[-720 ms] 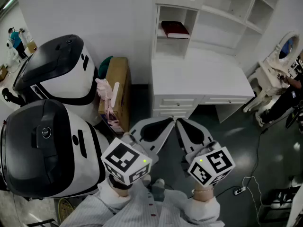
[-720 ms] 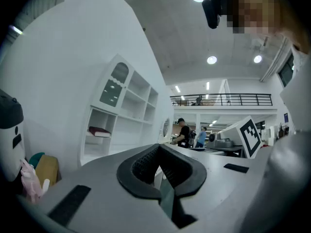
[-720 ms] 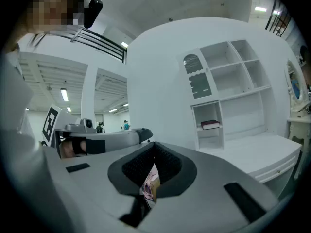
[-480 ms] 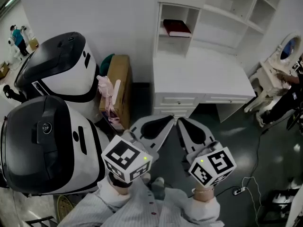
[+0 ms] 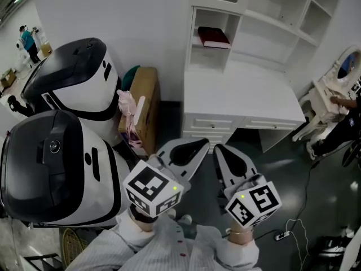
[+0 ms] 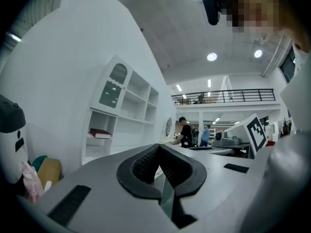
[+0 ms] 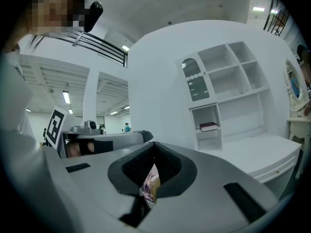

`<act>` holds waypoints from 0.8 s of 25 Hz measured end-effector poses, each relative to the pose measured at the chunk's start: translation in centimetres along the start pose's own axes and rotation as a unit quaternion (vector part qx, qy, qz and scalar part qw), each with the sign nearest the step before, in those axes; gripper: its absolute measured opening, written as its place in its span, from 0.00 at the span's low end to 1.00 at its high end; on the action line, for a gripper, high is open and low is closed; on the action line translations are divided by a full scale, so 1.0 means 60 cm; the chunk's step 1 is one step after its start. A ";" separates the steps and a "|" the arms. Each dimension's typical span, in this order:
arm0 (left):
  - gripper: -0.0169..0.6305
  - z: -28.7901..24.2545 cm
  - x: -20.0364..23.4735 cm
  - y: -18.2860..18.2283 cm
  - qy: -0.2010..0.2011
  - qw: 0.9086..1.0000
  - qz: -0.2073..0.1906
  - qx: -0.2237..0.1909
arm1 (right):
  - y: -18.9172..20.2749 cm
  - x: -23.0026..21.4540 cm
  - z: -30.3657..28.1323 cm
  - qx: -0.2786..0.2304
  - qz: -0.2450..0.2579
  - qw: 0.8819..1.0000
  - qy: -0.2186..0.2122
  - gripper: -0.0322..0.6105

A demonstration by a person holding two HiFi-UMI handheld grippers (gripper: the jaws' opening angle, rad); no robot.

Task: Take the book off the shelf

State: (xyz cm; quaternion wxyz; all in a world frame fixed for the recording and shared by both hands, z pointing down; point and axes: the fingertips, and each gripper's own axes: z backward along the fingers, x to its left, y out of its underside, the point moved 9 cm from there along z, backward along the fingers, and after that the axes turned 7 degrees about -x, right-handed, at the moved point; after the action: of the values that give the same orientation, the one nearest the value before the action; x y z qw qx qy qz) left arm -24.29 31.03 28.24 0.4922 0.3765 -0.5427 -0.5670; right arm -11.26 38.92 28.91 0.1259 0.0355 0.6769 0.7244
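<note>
Head view: the book (image 5: 214,37) lies flat in the shelf's (image 5: 265,21) lowest left cubby, above the bench's (image 5: 242,95) back-left corner and well ahead of both claws.

Left gripper view: the left claw (image 5: 202,144) is pinched together and empty.

Right gripper view: the right claw (image 5: 218,149) is likewise closed and empty. It looks slightly better aligned with the book.

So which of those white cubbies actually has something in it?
The narrow cubby at the left end, low above the desk: a dark red book lies flat inside. The other cubbies in view look empty.
</note>
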 end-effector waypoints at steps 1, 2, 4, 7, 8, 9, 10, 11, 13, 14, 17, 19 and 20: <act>0.04 -0.005 -0.003 0.001 0.000 1.000 -0.002 -0.001 | -0.001 -0.005 0.004 -0.002 0.000 1.000 0.000 0.07; 0.04 -0.009 -0.006 0.002 0.000 1.000 -0.003 -0.002 | -0.003 -0.010 0.009 -0.003 0.000 1.000 0.001 0.07; 0.04 -0.019 -0.013 0.004 -0.002 1.000 -0.006 -0.005 | -0.006 -0.021 0.020 -0.005 0.001 1.000 0.003 0.07; 0.04 -0.028 -0.026 0.007 -0.006 1.000 -0.008 -0.006 | -0.009 -0.036 0.037 -0.010 0.002 1.000 0.008 0.07; 0.04 -0.029 -0.029 0.008 -0.008 1.000 -0.009 -0.006 | -0.009 -0.040 0.041 -0.011 0.002 1.000 0.008 0.07; 0.04 -0.030 -0.032 0.009 -0.010 1.000 -0.011 -0.005 | -0.009 -0.043 0.045 -0.010 0.001 1.000 0.007 0.07; 0.04 -0.031 -0.035 0.011 -0.013 1.000 -0.011 -0.004 | -0.008 -0.046 0.048 -0.009 0.000 1.000 0.006 0.07; 0.04 -0.031 -0.036 0.012 -0.015 1.000 -0.012 -0.002 | -0.007 -0.049 0.051 -0.008 -0.001 1.000 0.004 0.07; 0.04 -0.032 -0.037 0.017 -0.020 1.000 -0.013 0.003 | -0.005 -0.054 0.054 -0.007 -0.004 1.000 0.002 0.07; 0.04 -0.033 -0.036 0.019 -0.023 1.000 -0.013 0.005 | -0.003 -0.058 0.053 -0.007 -0.006 1.000 0.001 0.07; 0.04 -0.037 -0.026 0.024 -0.032 0.999 -0.012 0.010 | 0.004 -0.067 0.045 -0.003 -0.011 1.000 -0.002 0.07; 0.04 -0.041 -0.012 0.028 -0.037 0.999 -0.011 0.012 | 0.010 -0.073 0.032 0.001 -0.015 1.000 -0.004 0.07; 0.04 -0.044 -0.003 0.030 -0.037 0.999 -0.011 0.014 | 0.014 -0.078 0.023 0.002 -0.017 1.000 -0.005 0.07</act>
State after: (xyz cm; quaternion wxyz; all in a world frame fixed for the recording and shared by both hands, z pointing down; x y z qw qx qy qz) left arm -21.45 30.72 29.64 0.4597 0.3679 -0.5642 -0.5787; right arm -6.57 39.15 30.39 0.1414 0.0279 0.6781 0.7207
